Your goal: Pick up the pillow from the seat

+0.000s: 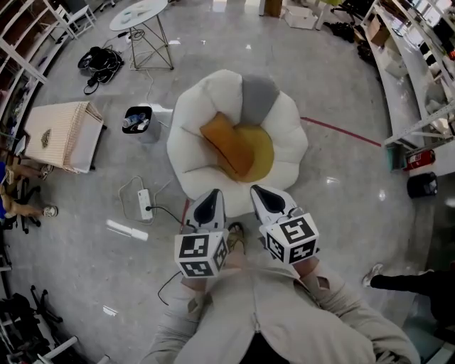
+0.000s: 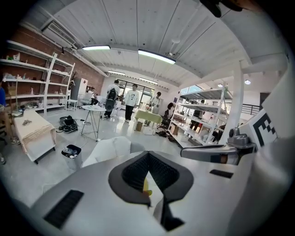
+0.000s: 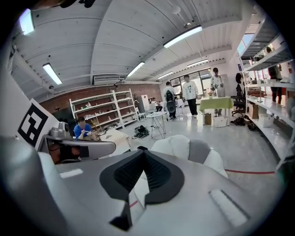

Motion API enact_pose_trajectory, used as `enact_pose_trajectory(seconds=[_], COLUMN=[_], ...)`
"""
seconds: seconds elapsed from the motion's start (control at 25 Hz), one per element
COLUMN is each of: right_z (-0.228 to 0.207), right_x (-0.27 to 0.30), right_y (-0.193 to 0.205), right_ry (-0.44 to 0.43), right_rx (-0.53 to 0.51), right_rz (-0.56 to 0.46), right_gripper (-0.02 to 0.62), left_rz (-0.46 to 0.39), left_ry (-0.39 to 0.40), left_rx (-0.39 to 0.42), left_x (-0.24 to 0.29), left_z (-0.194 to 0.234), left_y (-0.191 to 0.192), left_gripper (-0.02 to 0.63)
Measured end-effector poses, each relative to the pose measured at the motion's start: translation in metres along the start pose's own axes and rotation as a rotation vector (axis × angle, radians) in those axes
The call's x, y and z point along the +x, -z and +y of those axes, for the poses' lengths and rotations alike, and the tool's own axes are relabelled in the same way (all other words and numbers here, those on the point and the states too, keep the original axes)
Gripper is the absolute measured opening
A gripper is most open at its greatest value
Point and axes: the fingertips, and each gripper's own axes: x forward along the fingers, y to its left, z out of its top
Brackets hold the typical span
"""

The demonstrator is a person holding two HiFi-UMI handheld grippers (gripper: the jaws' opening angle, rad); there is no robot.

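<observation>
An orange pillow (image 1: 227, 142) lies on the yellow middle of a white flower-shaped seat (image 1: 195, 114), tilted toward its left side. In the head view both grippers hover side by side at the seat's near edge, short of the pillow. My left gripper (image 1: 207, 206) is shut with nothing in it, and my right gripper (image 1: 267, 200) is shut and empty too. In the left gripper view the shut jaws (image 2: 147, 156) hide most of the seat (image 2: 108, 150). The right gripper view shows the shut jaws (image 3: 144, 154) below the seat's white and grey back (image 3: 184, 146).
A small black bin (image 1: 138, 121) and a wicker-sided box (image 1: 60, 131) stand left of the seat. A power strip (image 1: 144, 201) with its cable lies on the floor near my left gripper. A round table (image 1: 138, 14) stands behind, shelving (image 1: 419, 78) at the right. Several people (image 2: 131, 99) stand far back.
</observation>
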Motion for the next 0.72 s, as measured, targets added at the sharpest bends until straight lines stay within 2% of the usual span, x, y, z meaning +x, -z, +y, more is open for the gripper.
enact_pose_trajectory(seconds=[0.4, 0.72], right_z=[-0.03, -0.055], right_x=[0.052, 0.08], right_y=[-0.009, 0.004], right_ry=[0.043, 0.056], right_rx=[0.017, 0.002], right_rz=[0.048, 0.106], right_gripper=[0.001, 0.001], left_rz=[0.049, 0.093], left_ry=[0.01, -0.003], left_rx=[-0.011, -0.031], left_x=[0.049, 0.083], left_z=[0.03, 0.042], left_y=[-0.007, 0.009], left_gripper=[0.006, 0.006])
